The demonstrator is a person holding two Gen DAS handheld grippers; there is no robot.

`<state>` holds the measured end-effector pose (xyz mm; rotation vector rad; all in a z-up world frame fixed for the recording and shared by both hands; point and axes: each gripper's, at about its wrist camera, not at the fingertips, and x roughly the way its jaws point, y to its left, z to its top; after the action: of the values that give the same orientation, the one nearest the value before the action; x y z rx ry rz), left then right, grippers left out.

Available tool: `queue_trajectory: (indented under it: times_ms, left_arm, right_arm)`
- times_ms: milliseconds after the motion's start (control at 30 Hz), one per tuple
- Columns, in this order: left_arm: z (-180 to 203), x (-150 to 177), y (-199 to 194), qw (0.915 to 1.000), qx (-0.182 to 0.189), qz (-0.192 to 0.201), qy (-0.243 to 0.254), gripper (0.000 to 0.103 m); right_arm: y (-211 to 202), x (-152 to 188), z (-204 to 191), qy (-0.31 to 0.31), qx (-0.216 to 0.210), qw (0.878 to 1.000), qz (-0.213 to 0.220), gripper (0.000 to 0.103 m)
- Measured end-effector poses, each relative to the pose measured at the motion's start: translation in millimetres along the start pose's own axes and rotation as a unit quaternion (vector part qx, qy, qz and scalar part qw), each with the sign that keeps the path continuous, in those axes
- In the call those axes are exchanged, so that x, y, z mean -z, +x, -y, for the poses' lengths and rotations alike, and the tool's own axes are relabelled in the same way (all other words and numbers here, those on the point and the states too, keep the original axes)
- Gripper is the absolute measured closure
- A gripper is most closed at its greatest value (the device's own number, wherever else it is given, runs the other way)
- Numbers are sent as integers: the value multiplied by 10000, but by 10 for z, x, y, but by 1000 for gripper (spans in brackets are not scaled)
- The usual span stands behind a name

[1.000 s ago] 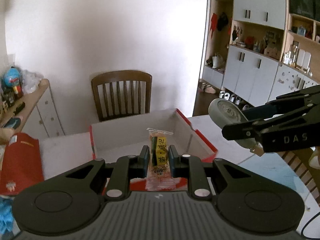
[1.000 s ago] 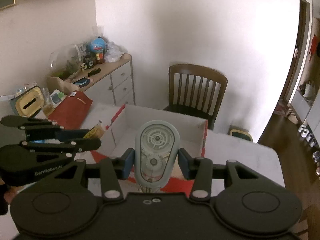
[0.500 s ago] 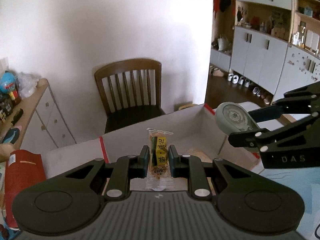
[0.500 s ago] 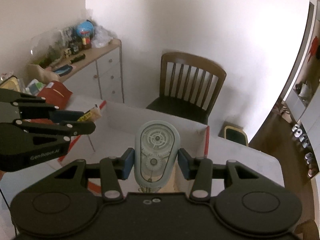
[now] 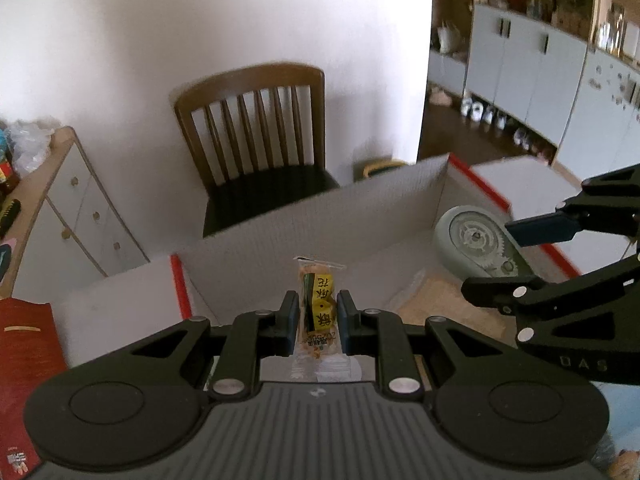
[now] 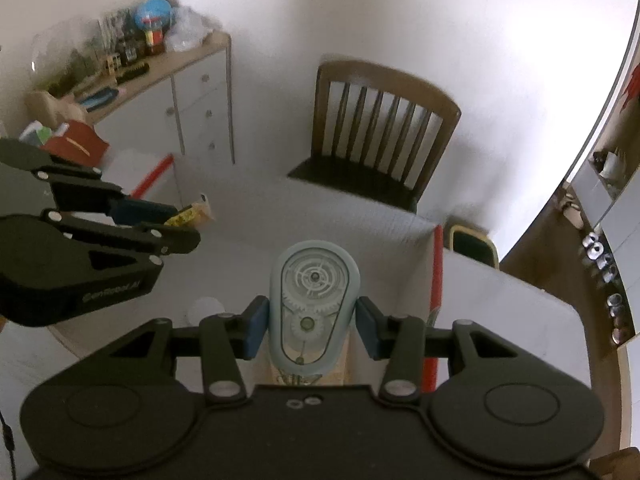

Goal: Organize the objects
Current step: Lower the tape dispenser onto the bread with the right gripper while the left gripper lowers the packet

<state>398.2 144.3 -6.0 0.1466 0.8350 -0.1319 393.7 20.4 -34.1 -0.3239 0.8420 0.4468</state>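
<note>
My left gripper (image 5: 318,312) is shut on a small snack packet (image 5: 319,304) with a yellow and green label, held over the open white cardboard box (image 5: 304,236) with red edges. My right gripper (image 6: 312,320) is shut on a pale blue correction tape dispenser (image 6: 314,304) with visible gears, also over the box (image 6: 404,248). The right gripper also shows in the left wrist view (image 5: 516,256), holding the dispenser (image 5: 472,248) at the box's right side. The left gripper (image 6: 176,220) and the packet (image 6: 192,213) show at the left of the right wrist view.
A flat tan item (image 5: 432,304) lies on the box floor. A wooden chair (image 5: 256,136) stands behind the table. A white drawer cabinet (image 6: 192,92) with clutter on top is at the left. A red bag (image 5: 24,360) lies left of the box.
Both grippers have moved forward and down over the box, each still holding its object. The box interior now fills more of both views.
</note>
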Motion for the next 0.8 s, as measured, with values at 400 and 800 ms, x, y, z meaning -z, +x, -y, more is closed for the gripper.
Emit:
queue_trajectory:
  times_ms: [400, 800]
  left_arm:
    - [118, 79, 618, 9965, 96, -798, 247, 84]
    - [121, 78, 906, 9890, 195, -1443, 248, 84]
  right_arm:
    - [409, 202, 74, 160, 77, 9991, -380, 57]
    - [660, 279, 13, 251, -22, 9974, -672, 57]
